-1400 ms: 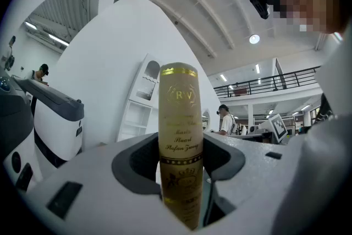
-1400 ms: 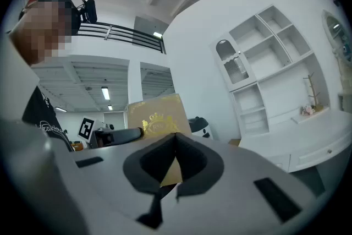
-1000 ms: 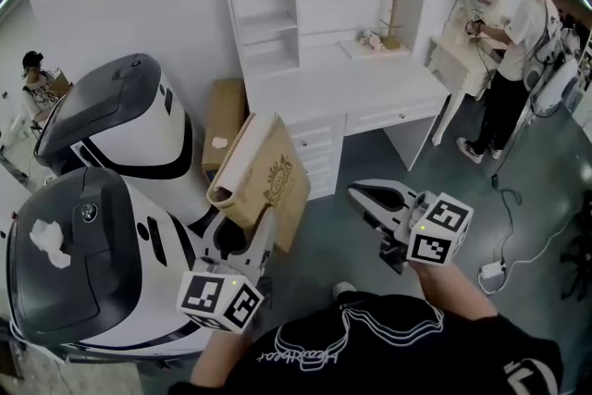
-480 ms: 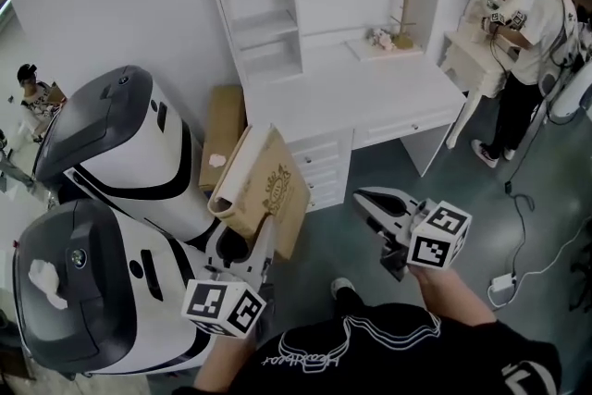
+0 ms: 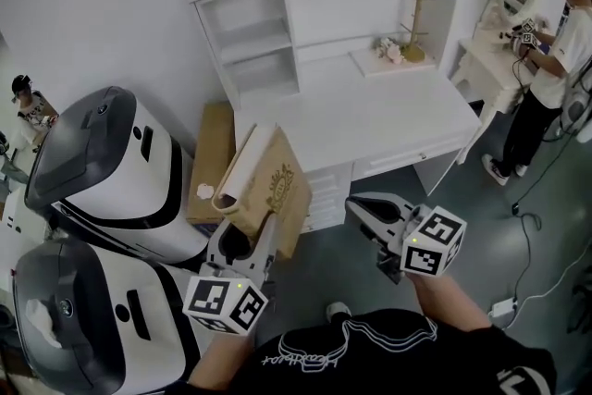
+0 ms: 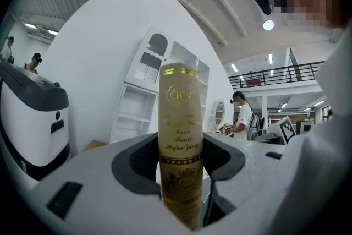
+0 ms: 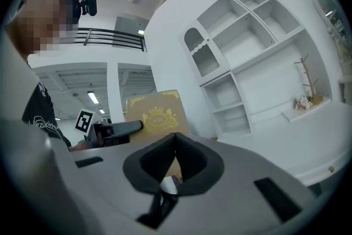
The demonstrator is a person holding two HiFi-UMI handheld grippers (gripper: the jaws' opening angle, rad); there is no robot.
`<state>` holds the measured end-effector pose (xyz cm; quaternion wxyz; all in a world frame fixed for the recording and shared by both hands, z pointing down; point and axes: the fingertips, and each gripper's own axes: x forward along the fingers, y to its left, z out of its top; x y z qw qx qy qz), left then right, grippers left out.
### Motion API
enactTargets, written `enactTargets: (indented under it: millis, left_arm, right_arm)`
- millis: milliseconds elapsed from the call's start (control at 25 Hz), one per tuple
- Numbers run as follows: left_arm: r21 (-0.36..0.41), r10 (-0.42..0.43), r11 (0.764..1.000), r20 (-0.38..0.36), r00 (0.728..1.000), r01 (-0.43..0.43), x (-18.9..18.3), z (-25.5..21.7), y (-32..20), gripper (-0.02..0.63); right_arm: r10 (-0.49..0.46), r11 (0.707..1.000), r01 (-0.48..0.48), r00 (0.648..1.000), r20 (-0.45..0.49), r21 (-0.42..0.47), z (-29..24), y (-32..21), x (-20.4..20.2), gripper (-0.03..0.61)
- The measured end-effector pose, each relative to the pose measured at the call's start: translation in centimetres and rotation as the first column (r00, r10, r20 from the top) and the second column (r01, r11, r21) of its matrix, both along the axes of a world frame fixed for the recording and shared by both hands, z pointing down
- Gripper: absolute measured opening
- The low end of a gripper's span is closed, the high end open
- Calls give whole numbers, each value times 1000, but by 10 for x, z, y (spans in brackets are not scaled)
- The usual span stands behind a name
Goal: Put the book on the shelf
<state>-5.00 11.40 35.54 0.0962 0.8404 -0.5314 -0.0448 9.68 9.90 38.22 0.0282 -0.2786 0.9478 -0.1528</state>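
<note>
Tan hardcover book with gold crest [image 5: 268, 185] stands upright, clamped at its lower spine in our left hand-held gripper [image 5: 242, 240]. We judge it is held this way so it can slide into the white open shelf [image 5: 248, 46] above the white counter [image 5: 370, 120]. Our right hand-held gripper [image 5: 367, 210] hangs empty, jaws together. Two white-and-black rounded machines [image 5: 102, 157] and a leaning cardboard box [image 5: 211, 153] crowd the left approach. A person [image 5: 555, 51] works well apart at the right.

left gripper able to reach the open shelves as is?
Probably not yet. Nothing blocks the left gripper, shut on the book, but the shelves stand well beyond it, at the back of the desk. A step forward should do.
</note>
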Motion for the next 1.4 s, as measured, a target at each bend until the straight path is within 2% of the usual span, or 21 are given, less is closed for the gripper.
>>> enactTargets:
  millis: [320,560,840,1400]
  left_arm:
    - [23,-66,998,24,998,65,17,-10,-55,207]
    - [65,-117,991,31,993,115,9,-23,-76,207]
    - [92,-145,986,27,989,142,-6,-29,-111,207]
    - [116,-184,977,47,982,177,-59,-44,-265,207]
  right_arm:
    - [-24,998,25,1000,-17,50,-17,-44,21,6]
    - [-19,995,23,999,-46,94,-24,-58,22,6]
    - [-33,995,36,999,-36,95,-25,-83,12,6]
    - [-12,997,15,999,-40,71,-34,-219,-24,6]
